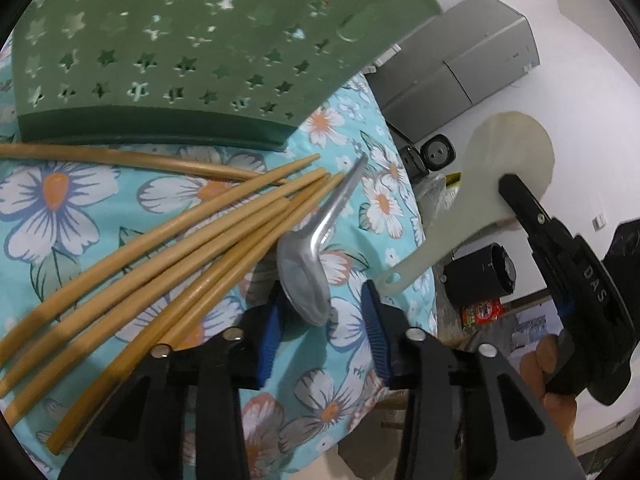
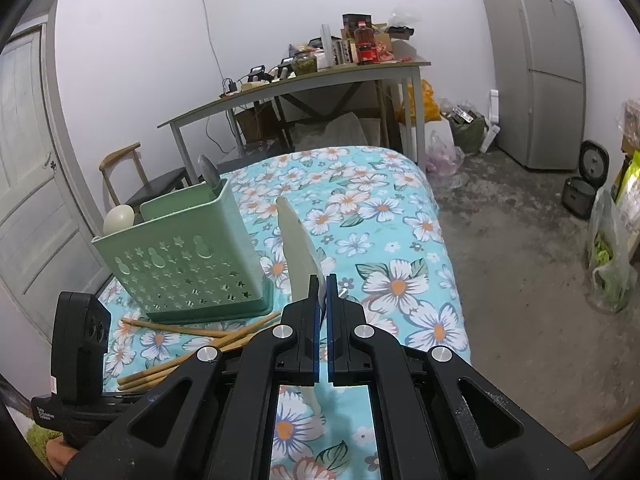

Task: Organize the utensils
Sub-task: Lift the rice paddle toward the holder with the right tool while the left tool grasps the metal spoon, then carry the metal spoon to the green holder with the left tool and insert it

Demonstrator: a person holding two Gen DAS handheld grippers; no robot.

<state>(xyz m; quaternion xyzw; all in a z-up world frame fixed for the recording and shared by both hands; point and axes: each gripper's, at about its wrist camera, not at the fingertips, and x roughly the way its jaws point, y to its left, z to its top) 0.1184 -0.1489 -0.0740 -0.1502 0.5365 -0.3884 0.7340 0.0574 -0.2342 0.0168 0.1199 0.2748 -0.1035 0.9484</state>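
Steel spoon (image 1: 306,276) sits between my left gripper's (image 1: 325,334) parted jaws, right gripper (image 2: 323,300) clamps paddle (image 2: 298,248), chopsticks (image 1: 160,264) wait at nine o'clock.

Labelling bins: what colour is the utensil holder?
Green utensil holder with star-shaped cutouts; clearest in the right wrist view.

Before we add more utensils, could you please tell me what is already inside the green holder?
Inside the green holder, a metal spoon and a pale rounded utensil head stick up; its walls hide their handles and anything lower.

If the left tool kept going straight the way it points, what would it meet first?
Most likely the metal spoon: its bowl already lies between the left tool's open fingers, on the floral cloth.
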